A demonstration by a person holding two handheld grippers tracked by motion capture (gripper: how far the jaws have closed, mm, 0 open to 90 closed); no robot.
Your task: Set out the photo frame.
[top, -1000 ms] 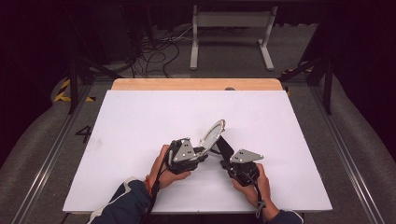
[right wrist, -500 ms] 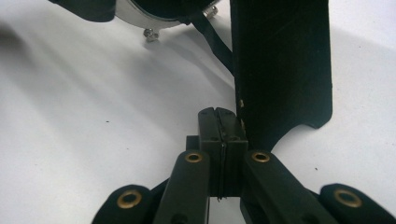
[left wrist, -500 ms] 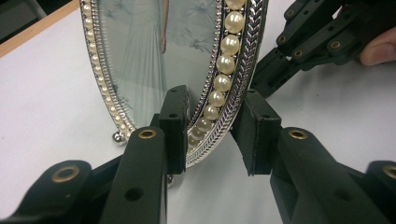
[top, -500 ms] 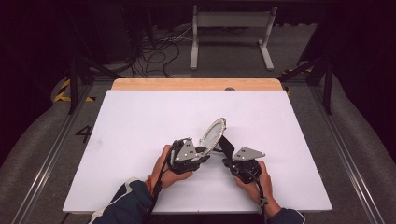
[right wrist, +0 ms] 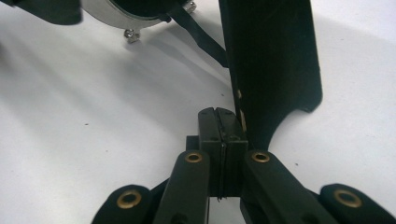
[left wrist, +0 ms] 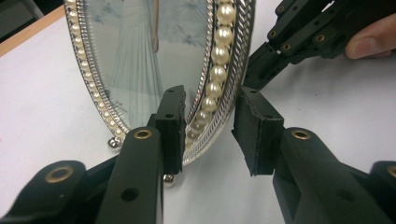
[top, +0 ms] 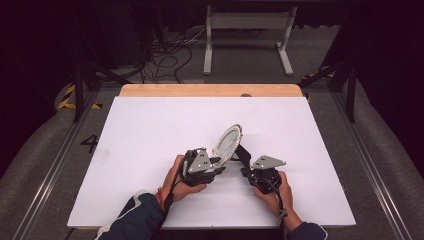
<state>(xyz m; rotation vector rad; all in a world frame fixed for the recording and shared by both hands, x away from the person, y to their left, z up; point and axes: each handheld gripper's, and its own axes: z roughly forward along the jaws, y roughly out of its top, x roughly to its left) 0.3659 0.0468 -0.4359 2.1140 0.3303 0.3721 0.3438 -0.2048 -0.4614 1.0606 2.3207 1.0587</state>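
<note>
Left gripper (left wrist: 208,135) released astride frame (top: 227,142) rim, right gripper (right wrist: 223,135) clenched empty by stand (right wrist: 271,65)—glass, fragile, slippery; grab rim.

1. The oval picture frame (top: 228,142) is sitting slightly further left than a second ago, by a small shift.
2. The left hand-held gripper (top: 218,165) is sitting slightly lower and further left than before.
3. The right hand-held gripper (top: 245,172) and the right hand (top: 274,192) are edging right and toward the near tabletop (top: 150,130) edge.
</note>
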